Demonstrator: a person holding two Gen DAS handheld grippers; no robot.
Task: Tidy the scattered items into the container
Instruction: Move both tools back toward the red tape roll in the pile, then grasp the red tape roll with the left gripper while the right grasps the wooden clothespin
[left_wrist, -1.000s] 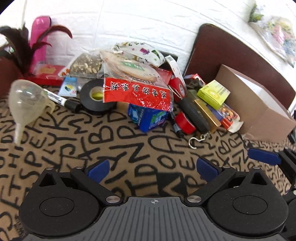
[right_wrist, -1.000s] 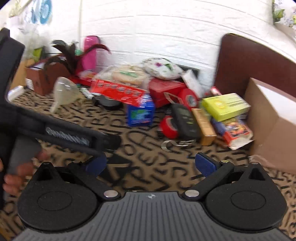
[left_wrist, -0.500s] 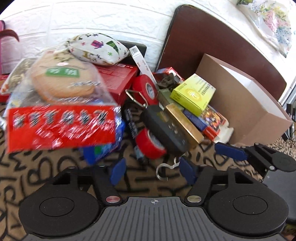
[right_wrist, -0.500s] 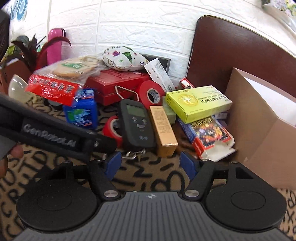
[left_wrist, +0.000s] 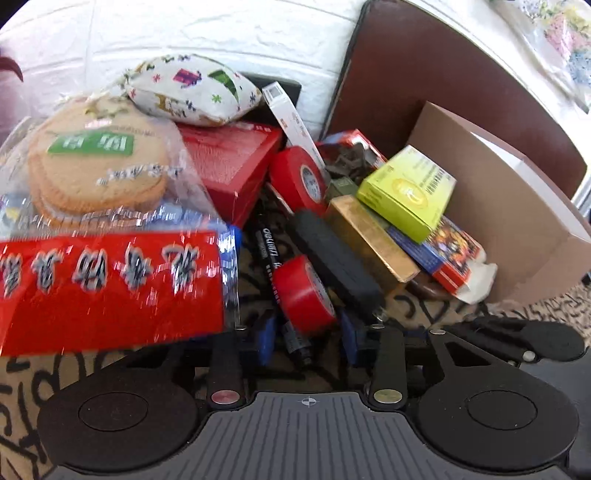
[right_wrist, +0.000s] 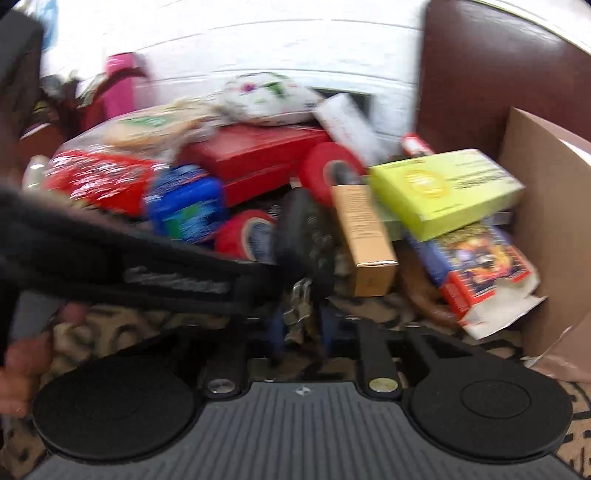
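Note:
A pile of items lies on the letter-print cloth beside an open cardboard box. My left gripper is partly closed around a small red tape roll and a black marker, its blue pads close on either side. My right gripper has its jaws narrowed around the metal hook of a black handheld scale; the view is blurred. The cardboard box also shows in the right wrist view. The left gripper's body crosses the right wrist view.
A cookie bag, a red box, a larger red tape roll, a gold box, a lime box, a printed pouch and a colourful carton crowd the pile. A brown chair back stands behind.
Both grippers have pushed forward into the pile and narrowed. The left now straddles the small red tape roll; the right has closed in on the scale's hook.

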